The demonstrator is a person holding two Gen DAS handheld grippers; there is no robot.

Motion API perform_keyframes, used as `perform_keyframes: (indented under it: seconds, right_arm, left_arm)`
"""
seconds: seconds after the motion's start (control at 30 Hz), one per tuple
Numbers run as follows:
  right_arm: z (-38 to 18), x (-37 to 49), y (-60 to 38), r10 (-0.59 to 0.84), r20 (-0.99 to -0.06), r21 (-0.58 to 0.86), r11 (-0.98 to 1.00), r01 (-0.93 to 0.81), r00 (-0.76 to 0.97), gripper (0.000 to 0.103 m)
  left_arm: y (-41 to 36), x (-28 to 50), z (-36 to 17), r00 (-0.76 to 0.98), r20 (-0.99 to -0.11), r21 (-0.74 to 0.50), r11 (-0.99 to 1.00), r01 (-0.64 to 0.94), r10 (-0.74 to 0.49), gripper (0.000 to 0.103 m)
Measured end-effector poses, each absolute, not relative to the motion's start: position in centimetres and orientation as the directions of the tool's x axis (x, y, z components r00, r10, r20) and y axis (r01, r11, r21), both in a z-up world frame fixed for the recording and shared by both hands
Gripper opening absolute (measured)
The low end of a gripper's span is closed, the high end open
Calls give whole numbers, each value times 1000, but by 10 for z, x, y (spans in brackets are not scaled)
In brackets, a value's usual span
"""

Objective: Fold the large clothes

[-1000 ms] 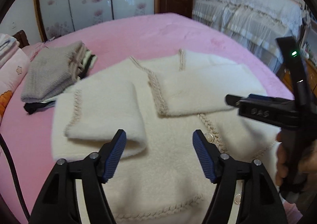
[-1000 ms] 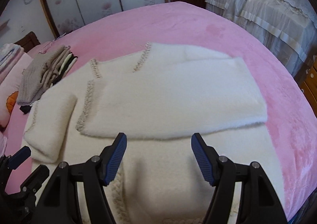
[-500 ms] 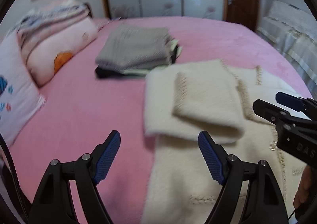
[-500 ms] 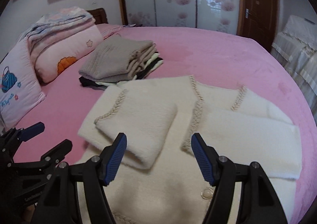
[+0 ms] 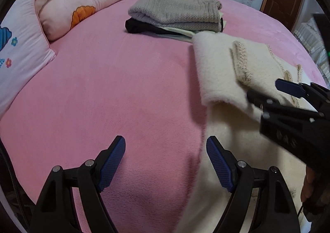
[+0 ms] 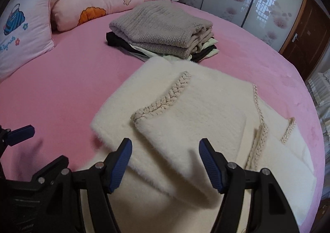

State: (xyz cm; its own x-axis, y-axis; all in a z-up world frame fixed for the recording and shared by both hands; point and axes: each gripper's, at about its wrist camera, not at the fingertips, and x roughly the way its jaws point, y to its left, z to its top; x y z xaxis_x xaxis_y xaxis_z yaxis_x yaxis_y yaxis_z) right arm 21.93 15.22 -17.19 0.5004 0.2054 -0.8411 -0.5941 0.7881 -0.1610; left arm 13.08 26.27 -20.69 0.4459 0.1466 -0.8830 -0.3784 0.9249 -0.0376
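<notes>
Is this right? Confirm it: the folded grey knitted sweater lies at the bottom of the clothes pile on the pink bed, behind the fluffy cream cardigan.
Not quite. The folded grey knitted sweater lies on top of the clothes pile, over the black garment, as the right wrist view shows. It is on the pink bed, behind the fluffy cream cardigan.

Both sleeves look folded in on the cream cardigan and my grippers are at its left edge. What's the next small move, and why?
Probably lower both grippers onto the cardigan's near side edge and pinch it. The left gripper is open over bare pink bedspread, just off the cloth; the right gripper, which has just been closing, hangs over the folded sleeve, gripping nothing. A side fold seems next.
</notes>
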Motion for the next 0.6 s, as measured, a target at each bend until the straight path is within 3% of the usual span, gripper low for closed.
perform_keyframes:
  seconds: [0.03, 0.1, 0.13, 0.4, 0.53, 0.6]
  right_arm:
    - [-177, 226, 153, 192, -854, -154, 794, -588, 483, 42]
    - [-180, 237, 150, 210, -875, -95, 809, -580, 437, 13]
    - [-178, 243, 146, 215, -881, -72, 820, -567, 422, 10]
    - [-77, 265, 18, 266, -733, 71, 945, -319, 626, 9]
    - [-95, 254, -73, 212, -774, 136, 976, -170, 597, 11]
    - [-127, 243, -106, 190, -829, 148, 982, -120, 525, 19]
  left_arm:
    - [264, 131, -209, 440, -887, -40, 925, -378, 142, 80]
    - [262, 132, -210, 439, -888, -46, 927, -372, 133, 80]
    - [261, 132, -210, 440, -888, -46, 929, -367, 130, 80]
    - [244, 137, -205, 462, -880, -53, 945, -322, 108, 80]
    - [229, 143, -209, 448, -890, -59, 954, -292, 82, 80]
    - [219, 147, -211, 438, -896, -50, 961, -272, 78, 80]
